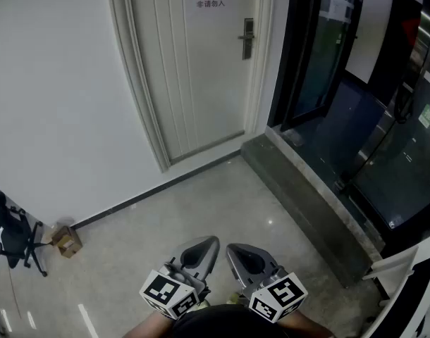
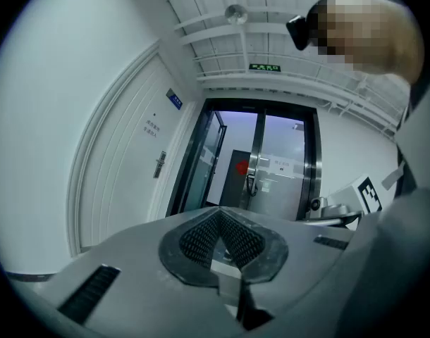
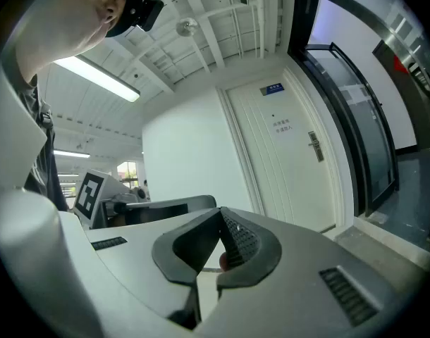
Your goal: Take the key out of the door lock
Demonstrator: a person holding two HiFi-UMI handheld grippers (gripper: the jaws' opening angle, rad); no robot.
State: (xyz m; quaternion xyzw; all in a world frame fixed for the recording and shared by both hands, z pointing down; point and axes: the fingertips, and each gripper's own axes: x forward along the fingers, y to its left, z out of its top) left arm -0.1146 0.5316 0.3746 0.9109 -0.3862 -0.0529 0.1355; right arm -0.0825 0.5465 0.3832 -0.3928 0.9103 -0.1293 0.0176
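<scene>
A white door stands far ahead, with a metal handle and lock plate on its right side. At this distance I cannot make out a key in the lock. The lock plate also shows small in the left gripper view, and the same lock plate in the right gripper view. My left gripper and right gripper are held side by side close to my body, well short of the door. Both point level, jaws together, with nothing in them. The left gripper and right gripper tips meet.
A raised stone step runs along the right under dark glass doors. A small cardboard box and a black chair sit by the left wall. A white object stands at the lower right. Polished floor lies between me and the door.
</scene>
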